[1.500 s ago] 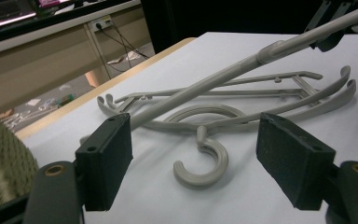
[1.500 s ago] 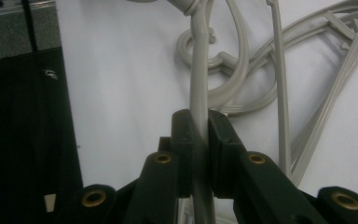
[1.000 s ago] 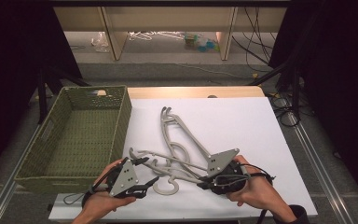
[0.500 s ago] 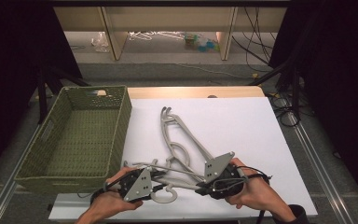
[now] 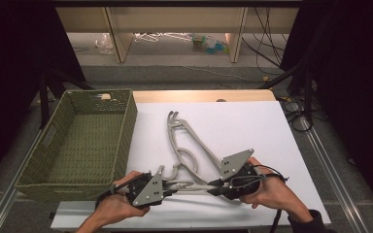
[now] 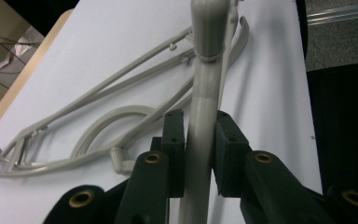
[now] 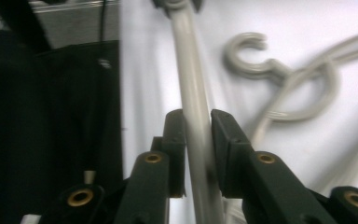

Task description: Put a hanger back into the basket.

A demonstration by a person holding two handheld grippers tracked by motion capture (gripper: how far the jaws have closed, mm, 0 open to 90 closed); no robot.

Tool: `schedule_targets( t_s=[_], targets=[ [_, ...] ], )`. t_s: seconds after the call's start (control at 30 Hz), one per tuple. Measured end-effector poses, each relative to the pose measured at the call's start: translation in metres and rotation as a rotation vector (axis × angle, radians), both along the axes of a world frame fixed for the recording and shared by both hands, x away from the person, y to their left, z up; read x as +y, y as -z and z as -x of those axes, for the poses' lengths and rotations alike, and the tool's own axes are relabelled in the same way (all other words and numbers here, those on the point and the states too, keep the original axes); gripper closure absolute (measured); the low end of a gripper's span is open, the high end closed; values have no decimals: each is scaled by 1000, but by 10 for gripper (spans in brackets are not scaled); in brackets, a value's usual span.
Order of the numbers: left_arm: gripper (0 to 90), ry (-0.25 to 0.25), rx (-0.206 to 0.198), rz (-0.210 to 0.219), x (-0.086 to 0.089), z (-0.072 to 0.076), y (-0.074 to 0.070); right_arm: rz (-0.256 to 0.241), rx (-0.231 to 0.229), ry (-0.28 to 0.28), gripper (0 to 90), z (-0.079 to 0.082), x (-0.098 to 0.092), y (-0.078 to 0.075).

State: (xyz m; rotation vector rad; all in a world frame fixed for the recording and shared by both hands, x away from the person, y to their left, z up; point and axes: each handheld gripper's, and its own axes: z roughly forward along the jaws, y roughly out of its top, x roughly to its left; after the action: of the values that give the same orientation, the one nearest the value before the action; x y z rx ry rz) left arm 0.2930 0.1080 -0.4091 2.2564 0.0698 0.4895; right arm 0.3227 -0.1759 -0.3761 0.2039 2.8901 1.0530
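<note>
Several grey plastic hangers [image 5: 194, 141] lie tangled on the white board [image 5: 252, 121]. One hanger's straight bar [image 5: 193, 186] runs along the near edge between my two grippers. My left gripper [image 5: 171, 186] is shut on the bar's left end; in the left gripper view the jaws [image 6: 199, 116] pinch the bar [image 6: 204, 88], with the other hangers [image 6: 98, 93] lying beyond. My right gripper [image 5: 213, 187] is shut on the bar's right end; in the right gripper view its jaws [image 7: 196, 116] clamp the bar [image 7: 189, 70], and a hanger hook [image 7: 247, 51] lies to the right.
A green woven basket [image 5: 126, 121] stands at the left of the board, its inside bare. The board's near edge is just under my hands. Shelving and loose cables sit beyond the table's far edge.
My left gripper has moved right along the near edge and now clamps the hanger bar. The right gripper has shifted slightly left and toward me with the bar.
</note>
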Motion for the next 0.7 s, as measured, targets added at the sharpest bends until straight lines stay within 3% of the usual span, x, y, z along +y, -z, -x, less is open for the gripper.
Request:
schedule_targets(
  t_s=[0.17,0.2,0.27,0.3,0.33,0.4,0.43,0.47,0.5,0.6,0.7],
  targets=[
    [776,-17,22,-8,-6,-4,-6,-3,-21,46,716,-4,-3,-1],
    [783,-31,43,3,-8,-5,-9,-21,-32,96,631,-6,-4,-2],
    [782,-79,104,21,-9,-8,-12,-36,-25,127,566,-7,-5,-3],
    [783,-79,104,21,-9,-8,-12,-36,-25,127,566,-7,-5,-3],
    [787,-131,155,55,-7,-9,-17,-83,-56,201,449,-8,-5,-5],
    [787,-165,182,85,-4,-12,-21,-133,-60,267,408,-12,-9,-10],
    [787,-186,183,80,0,-14,-23,-160,-71,293,383,-14,-11,-11],
    [787,-186,183,80,0,-14,-23,-160,-71,293,383,-14,-11,-11],
    [787,-222,188,86,6,-17,-25,-236,-88,367,363,-16,-19,-17],
    [788,-266,216,103,14,-23,-28,-304,-100,429,350,-18,-25,-22],
    [788,-293,229,113,21,-26,-30,-306,-131,436,345,-16,-26,-22]
  ],
)
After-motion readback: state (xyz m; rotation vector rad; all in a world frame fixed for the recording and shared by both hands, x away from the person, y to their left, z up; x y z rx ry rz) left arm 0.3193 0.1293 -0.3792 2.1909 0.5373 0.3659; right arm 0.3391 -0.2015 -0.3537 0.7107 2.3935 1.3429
